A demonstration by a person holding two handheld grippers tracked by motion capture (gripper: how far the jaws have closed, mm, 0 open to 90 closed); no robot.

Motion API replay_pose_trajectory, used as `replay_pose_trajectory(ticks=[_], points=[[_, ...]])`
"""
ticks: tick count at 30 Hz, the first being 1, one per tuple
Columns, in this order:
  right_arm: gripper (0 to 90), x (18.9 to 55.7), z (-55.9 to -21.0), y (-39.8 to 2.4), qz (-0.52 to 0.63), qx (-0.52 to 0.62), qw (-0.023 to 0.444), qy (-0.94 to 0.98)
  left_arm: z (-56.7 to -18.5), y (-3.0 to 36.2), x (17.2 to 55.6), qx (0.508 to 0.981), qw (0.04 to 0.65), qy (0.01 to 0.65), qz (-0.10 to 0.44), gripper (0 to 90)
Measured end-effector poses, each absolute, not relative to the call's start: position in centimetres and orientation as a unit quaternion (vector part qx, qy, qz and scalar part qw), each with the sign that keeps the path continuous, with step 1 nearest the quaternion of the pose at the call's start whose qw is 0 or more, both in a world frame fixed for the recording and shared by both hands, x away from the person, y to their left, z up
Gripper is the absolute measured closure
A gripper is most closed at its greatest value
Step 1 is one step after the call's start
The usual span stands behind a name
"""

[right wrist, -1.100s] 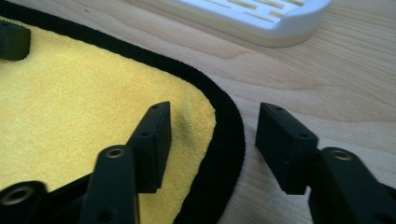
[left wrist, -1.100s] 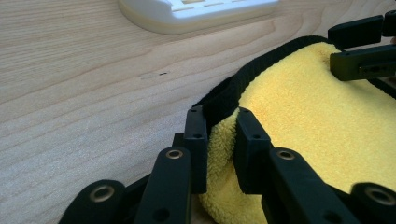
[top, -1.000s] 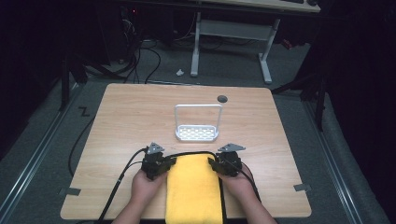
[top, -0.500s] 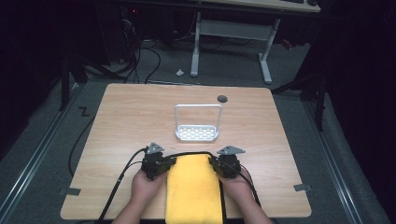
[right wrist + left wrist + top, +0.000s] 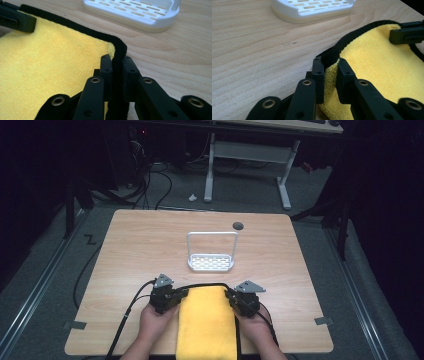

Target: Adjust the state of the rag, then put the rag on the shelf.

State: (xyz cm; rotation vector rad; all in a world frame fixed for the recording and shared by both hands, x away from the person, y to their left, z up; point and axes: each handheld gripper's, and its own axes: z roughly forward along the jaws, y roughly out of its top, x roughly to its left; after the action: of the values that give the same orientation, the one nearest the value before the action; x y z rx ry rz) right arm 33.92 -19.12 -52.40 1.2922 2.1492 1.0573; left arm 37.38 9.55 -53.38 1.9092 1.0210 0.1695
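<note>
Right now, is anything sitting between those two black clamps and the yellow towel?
Nothing visible. The left gripper and the right gripper each already pinch a far corner of the yellow towel by its black edging. The white rack stands farther up the table, apart from the towel.

No readable text, labels, brands or nos. anywhere in the pics. Yellow towel [image 5: 206, 322] was plain w/ black edging, no tag or print seen. White rack [image 5: 211, 262] had slots only, no markings. Wooden table [image 5: 150, 240] bare of writing. Both grippers' black jaws carried no lettering in either gripper view, just brass rivets.
</note>
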Motion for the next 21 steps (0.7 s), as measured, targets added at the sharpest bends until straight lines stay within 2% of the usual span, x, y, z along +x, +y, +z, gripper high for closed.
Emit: replay_pose_trajectory(ticks=[12, 21], points=[[82.0, 32.9, -51.8, -18.8, 0.39, 0.444, 0.246, 0.768, -52.9, 9.8, 37.0, 0.768, 0.485, 0.41, 0.085, 81.3], [82.0, 32.2, -49.7, -18.7, 0.416, 0.426, 0.282, 0.752, -50.4, 9.9, 35.9, 0.743, 0.527, 0.396, 0.117, 81.8]])
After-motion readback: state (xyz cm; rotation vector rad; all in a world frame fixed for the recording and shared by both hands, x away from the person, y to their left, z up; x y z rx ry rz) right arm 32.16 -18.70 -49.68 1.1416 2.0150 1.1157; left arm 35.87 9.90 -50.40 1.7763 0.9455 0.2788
